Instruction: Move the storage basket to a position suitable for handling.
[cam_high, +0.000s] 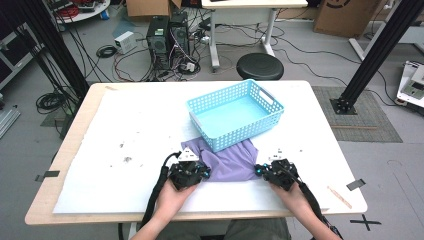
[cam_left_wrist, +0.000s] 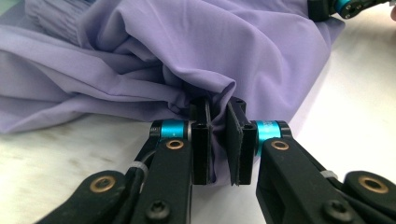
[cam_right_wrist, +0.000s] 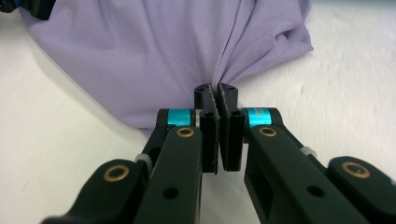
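Your forearms come in at the near edge of the counter (cam_high: 80, 150), each hand wrapped around a hand-held gripper. Your left hand-held gripper (cam_high: 191, 169) sits at the near left corner of the purple cloth (cam_high: 227, 161); in the left gripper view (cam_left_wrist: 218, 122) its jaws stand close together with a fold of that cloth bunched and pinched between the pads, the fabric rising in wrinkles just beyond them. Your right hand-held gripper (cam_high: 263, 169) sits at the cloth's near right corner; in the right gripper view (cam_right_wrist: 216, 95) its jaws are pressed almost flat together on a gathered edge of the cloth, with pleats fanning away from the pinch.

Between your two grippers the cloth lies spread on the white sheet (cam_high: 130, 130) that covers the counter, near the front and a little right of centre. Its far edge runs under the near side of the blue basket (cam_high: 272, 107), which stands tilted across the counter just behind it, touching the cloth. You can see the basket's latticed walls and its bare floor from the high view. Small dark specks dot the sheet to the left of the cloth, well apart from it.
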